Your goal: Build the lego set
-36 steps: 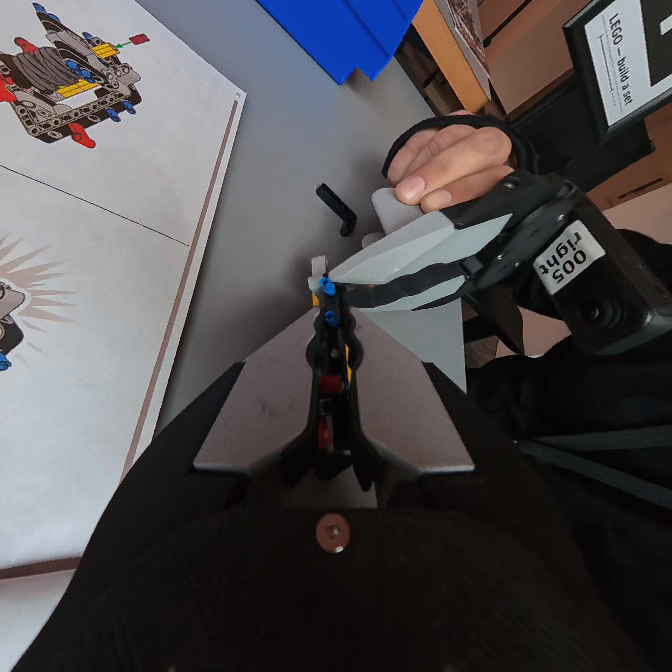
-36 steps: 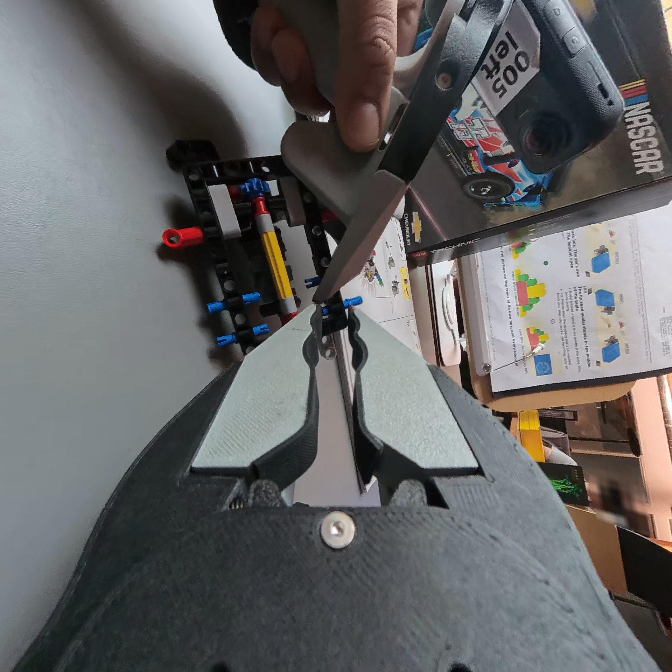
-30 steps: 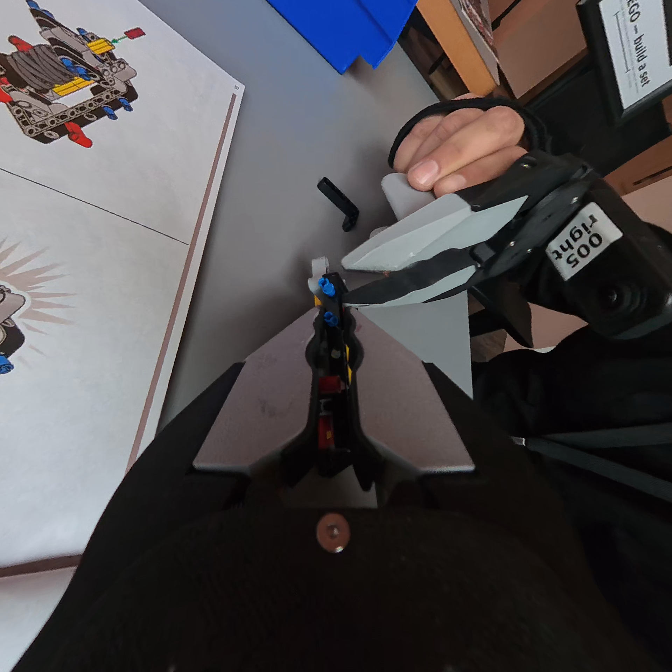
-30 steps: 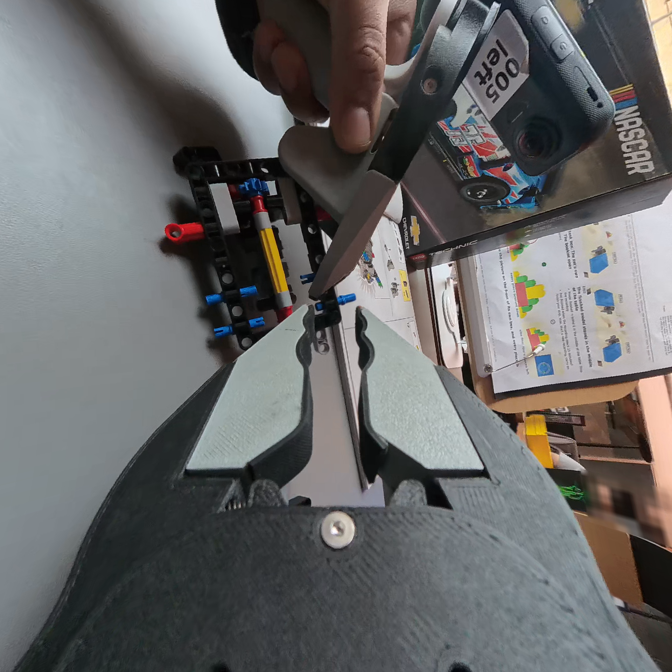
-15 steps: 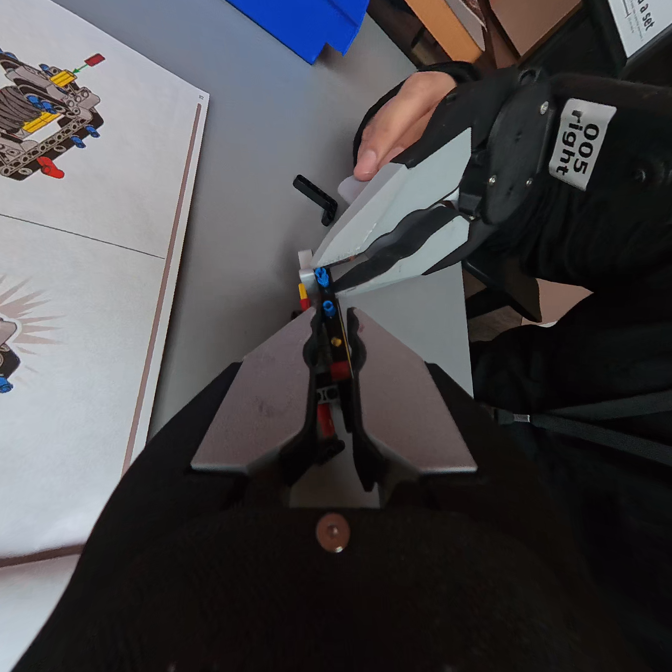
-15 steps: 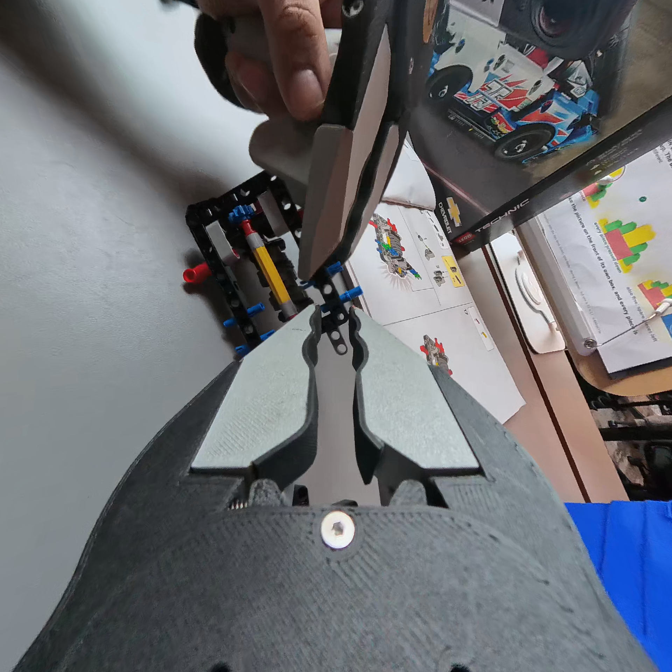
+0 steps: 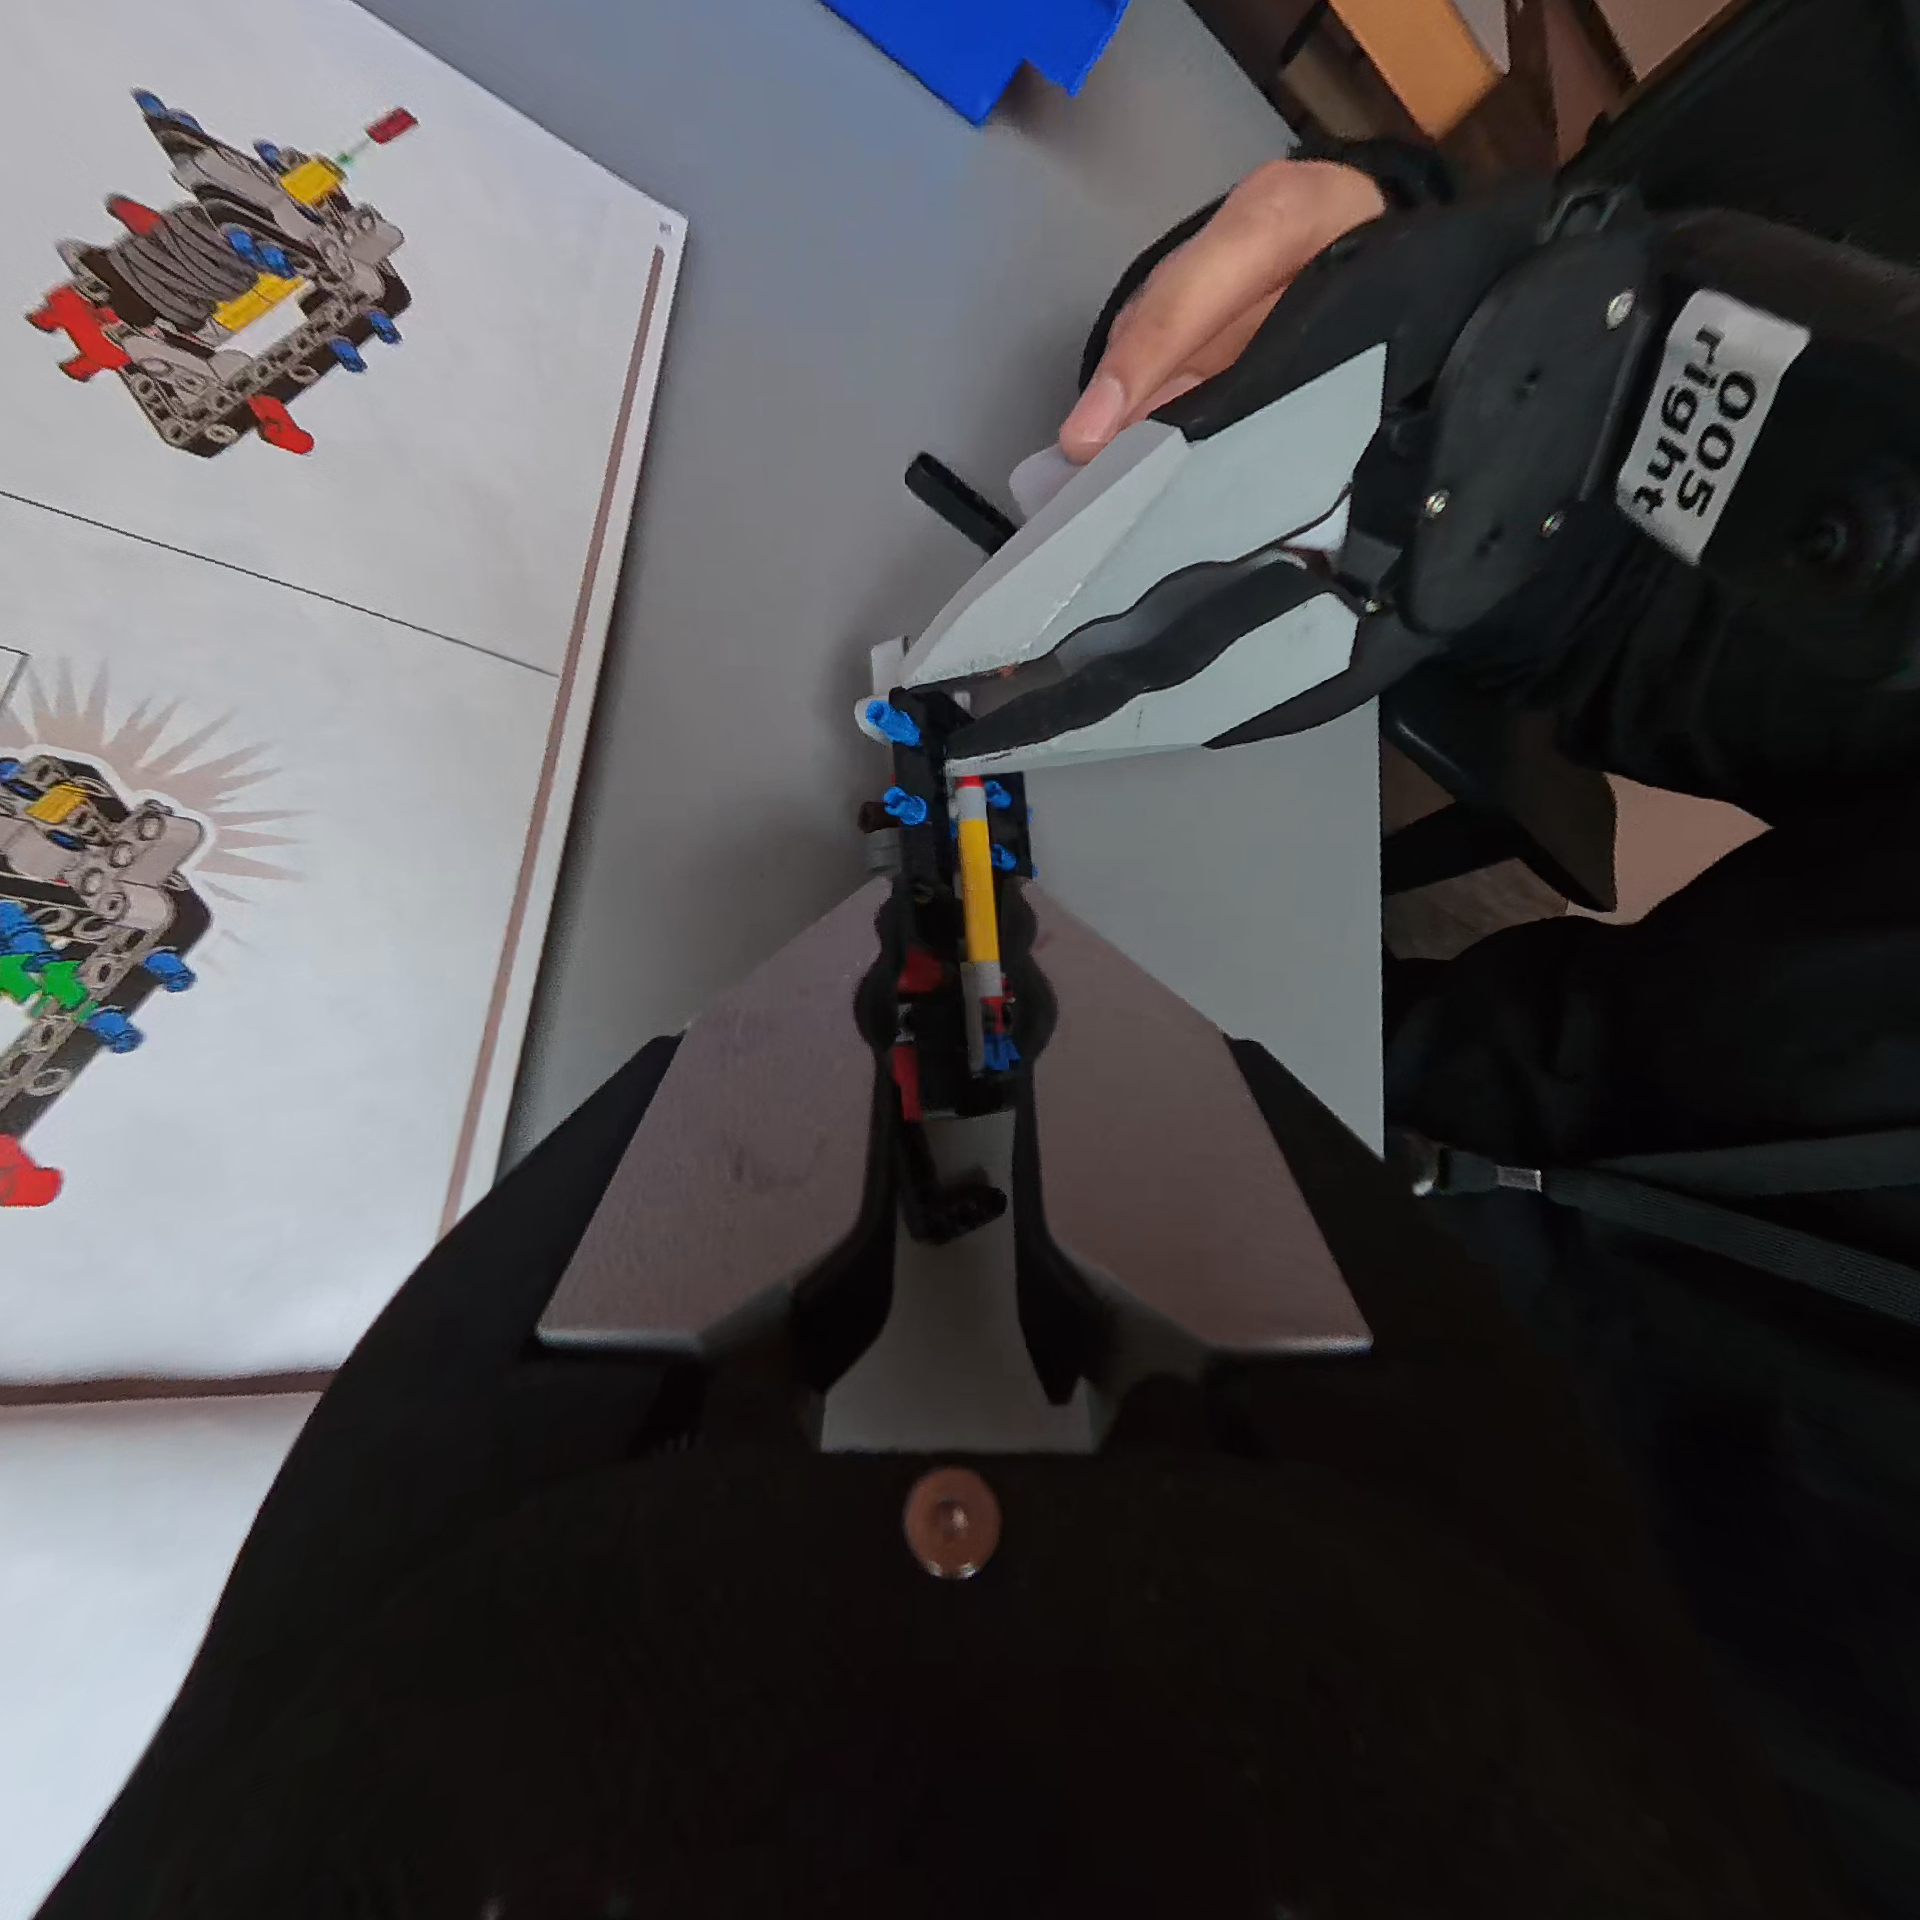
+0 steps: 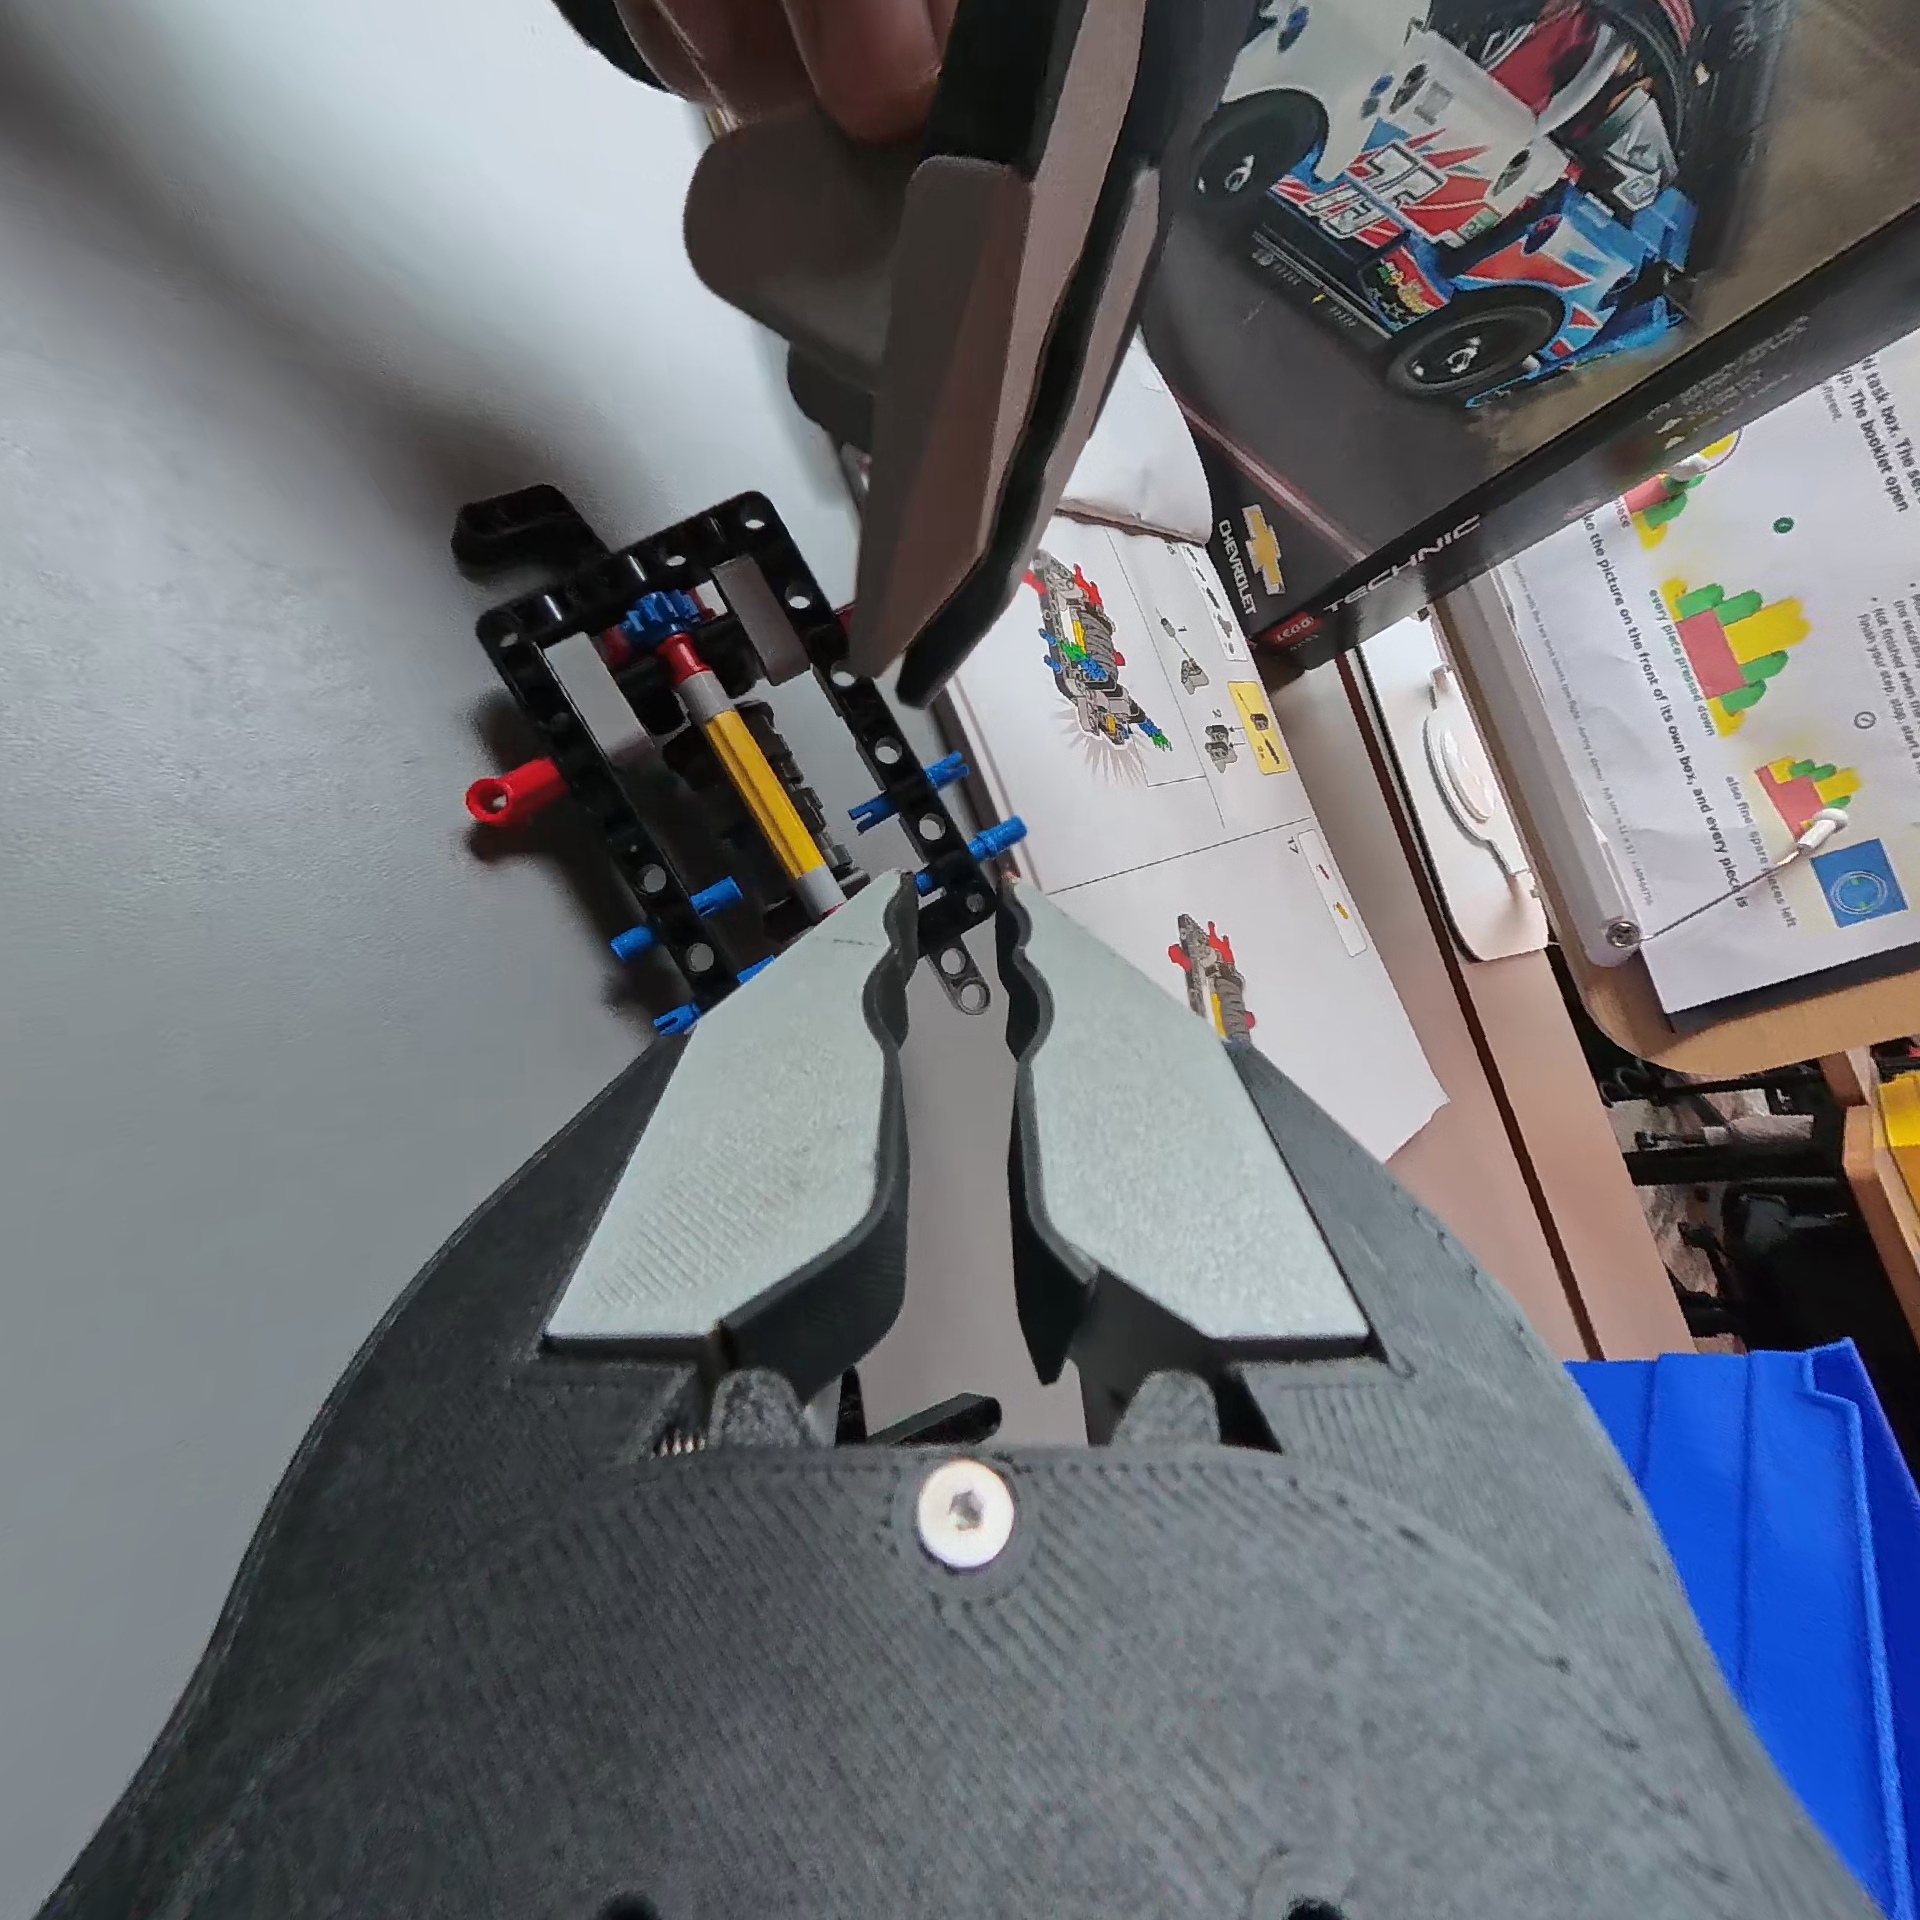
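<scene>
The lego frame (image 8: 665, 748) is a black rectangle with a yellow axle, blue pins and a red pin. It is held upright above the grey table (image 8: 208, 727). My left gripper (image 7: 956, 904) is shut on it, and the frame (image 7: 971, 883) shows edge-on between the fingers. In the right wrist view the left gripper (image 8: 883, 675) reaches down onto the frame's far side. My right gripper (image 8: 956, 888) is closed on a thin black beam (image 8: 961, 966) at the frame's near corner. In the left wrist view the right gripper (image 7: 925, 717) comes in from the right.
An open instruction booklet (image 7: 312, 623) lies on the left and also shows in the right wrist view (image 8: 1122, 727). A loose black angled piece (image 7: 945, 494) lies on the table beyond the frame. A blue bin (image 8: 1766, 1558), the set's box (image 8: 1455, 260) and a printed sheet (image 8: 1714, 675) stand around. The grippers are tip to tip, or close to it.
The right gripper loosened briefly, then closed again on the beam. Both grippers turned, so the frame's open face now shows more fully in the right wrist view.
</scene>
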Tool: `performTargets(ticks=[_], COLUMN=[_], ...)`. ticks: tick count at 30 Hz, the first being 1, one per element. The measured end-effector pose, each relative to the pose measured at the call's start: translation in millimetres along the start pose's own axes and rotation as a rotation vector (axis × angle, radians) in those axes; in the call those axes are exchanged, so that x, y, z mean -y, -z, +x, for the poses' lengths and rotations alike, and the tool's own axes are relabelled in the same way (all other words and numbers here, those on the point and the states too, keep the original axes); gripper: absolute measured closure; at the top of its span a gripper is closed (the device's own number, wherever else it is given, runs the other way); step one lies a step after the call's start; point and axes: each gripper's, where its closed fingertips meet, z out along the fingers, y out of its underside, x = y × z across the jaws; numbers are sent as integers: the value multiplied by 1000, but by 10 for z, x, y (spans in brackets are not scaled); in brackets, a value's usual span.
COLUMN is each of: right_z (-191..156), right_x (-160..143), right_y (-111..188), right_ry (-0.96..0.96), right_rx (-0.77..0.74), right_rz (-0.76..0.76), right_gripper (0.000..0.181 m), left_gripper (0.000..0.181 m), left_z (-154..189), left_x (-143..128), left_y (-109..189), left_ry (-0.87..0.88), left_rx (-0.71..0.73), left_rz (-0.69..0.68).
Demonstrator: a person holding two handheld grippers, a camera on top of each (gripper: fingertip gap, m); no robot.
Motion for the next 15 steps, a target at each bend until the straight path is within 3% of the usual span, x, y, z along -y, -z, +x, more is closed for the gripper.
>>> performTargets(ticks=[5, 9, 15], right_z=[30, 36, -8], right_x=[12, 30, 57], right_y=[16, 29, 41], right_ry=[9, 40, 50], right_rx=[-29, -56, -49], right_rz=[7, 9, 22], right_gripper=[170, 170, 170], left_gripper=[162, 154, 173], left_z=[-81, 25, 2], left_x=[72, 25, -57], left_y=[180, 94, -89], left_ry=[18, 35, 13], left_rx=[31, -43, -38], left_rz=[53, 21, -29])
